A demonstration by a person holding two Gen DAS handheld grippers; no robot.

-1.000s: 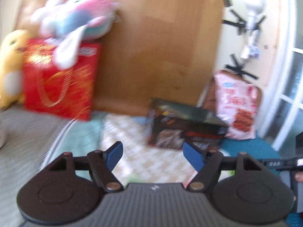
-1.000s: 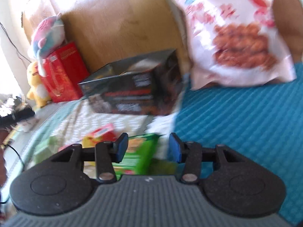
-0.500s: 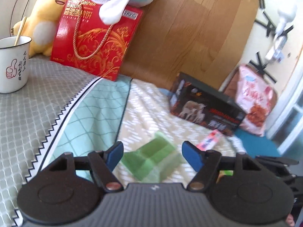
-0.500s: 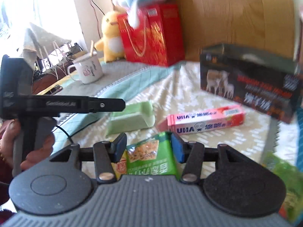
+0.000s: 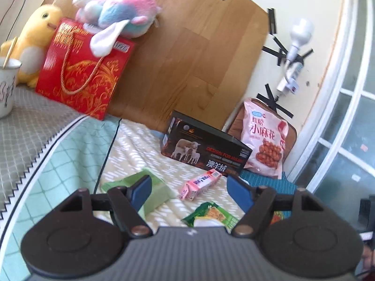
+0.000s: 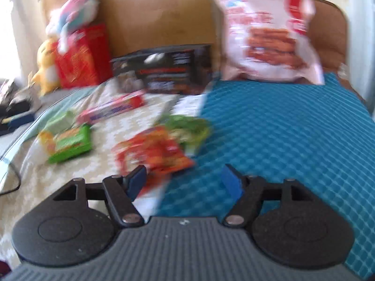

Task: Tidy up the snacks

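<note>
Snacks lie loose on a patterned bed cover. In the left wrist view a pale green box (image 5: 161, 194), a pink UHA box (image 5: 201, 183) and a green packet (image 5: 211, 215) lie just ahead of my left gripper (image 5: 189, 192). It is open with nothing gripped, its jaws widening slightly. In the blurred right wrist view my right gripper (image 6: 184, 181) has its jaws opening and nothing pressed between the pads. A red packet (image 6: 154, 152) lies just beyond its left finger. A green packet (image 6: 70, 142) lies to the left and a second green packet (image 6: 189, 128) behind the red one.
A black box (image 5: 206, 149) and a large pink snack bag (image 5: 264, 140) stand at the back against a wooden board. A red gift bag (image 5: 82, 75) with plush toys and a mug (image 5: 7, 86) are at the left. A teal mat (image 6: 281, 140) covers the right side.
The right gripper let go of the green packet, which now lies on the cover, and swung right towards the teal mat with wider jaws. The left gripper's view shifted right and tilted down over the snacks.
</note>
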